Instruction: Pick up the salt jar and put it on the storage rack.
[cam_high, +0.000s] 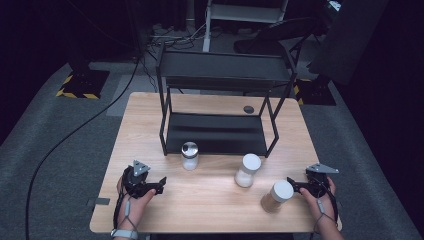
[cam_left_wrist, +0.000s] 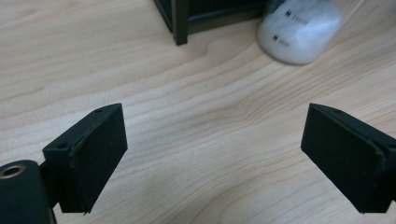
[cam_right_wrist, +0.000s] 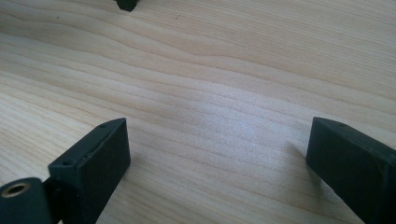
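White-lidded pale jar (cam_high: 276, 196) is seen at lower right of the high view, just beside the spread, empty right gripper (cam_high: 294, 186), while the left gripper (cam_left_wrist: 215, 156) is held open over bare wood.

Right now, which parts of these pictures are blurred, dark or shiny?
High view: the table is lit, the room around it is nearly black. Left gripper view: the white jar at the top is blurred, the wood is sharp. Right gripper view: a pale sheen lies on the wood between the jaws.
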